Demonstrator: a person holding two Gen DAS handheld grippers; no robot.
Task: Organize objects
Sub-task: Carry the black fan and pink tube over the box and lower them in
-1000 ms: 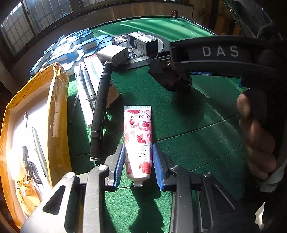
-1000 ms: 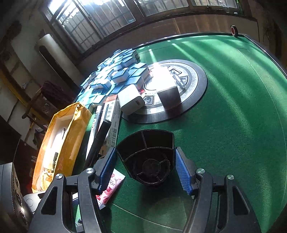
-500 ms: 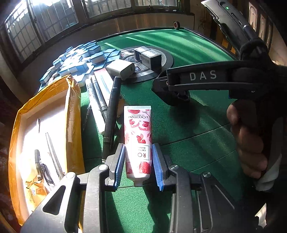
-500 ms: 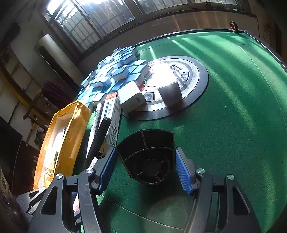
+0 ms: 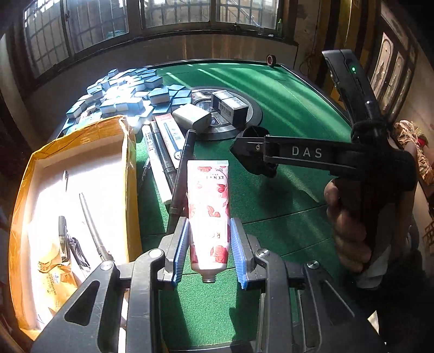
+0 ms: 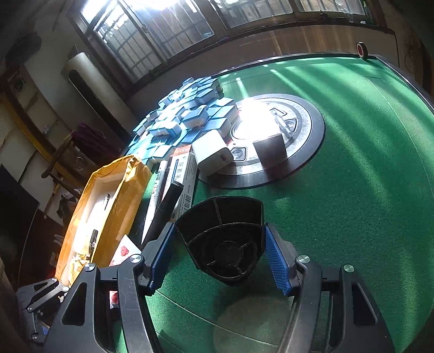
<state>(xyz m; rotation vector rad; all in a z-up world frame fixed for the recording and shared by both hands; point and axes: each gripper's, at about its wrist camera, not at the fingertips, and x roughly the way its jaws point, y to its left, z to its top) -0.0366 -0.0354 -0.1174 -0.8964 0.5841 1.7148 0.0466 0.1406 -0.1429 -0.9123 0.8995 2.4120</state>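
The left tool (image 5: 208, 251) is clamped on a tube (image 5: 208, 209) of hand cream, white with red flowers. Its blue pads press the tube's lower part from both sides; the capless neck points back toward the camera, and the flat crimped end points away, raised above the green worktop (image 5: 284, 108).

The right tool (image 6: 219, 256) is closed on a black holder (image 6: 225, 239), a fan-shaped cup split into compartments, gripped by its two straight sides with its open top facing the camera. A hand (image 5: 344, 225) grips that tool's handle at the right of the left wrist view.

Left of the tube, pens (image 5: 162, 157) and a long black rod (image 5: 180, 176) lie side by side, pointing toward the far edge. A yellow box (image 5: 27, 190) with a white inside sits at the worktop's left edge, with a few pens and bits of paper in it. Behind the pens, blue-and-white tiles (image 5: 122, 95) are heaped toward the far left corner. A round metal plate (image 6: 306, 152) marks the worktop's middle; a white charger (image 5: 192, 118) rests at its rim and a dark carton (image 5: 230, 104) on it. A roll of tape (image 5: 271, 59) stands on the far edge.

Sunlight stripes the felt. Barred windows (image 5: 176, 13) run along the wall beyond, and a white cylinder (image 6: 86, 81) stands by the wall in the right wrist view.
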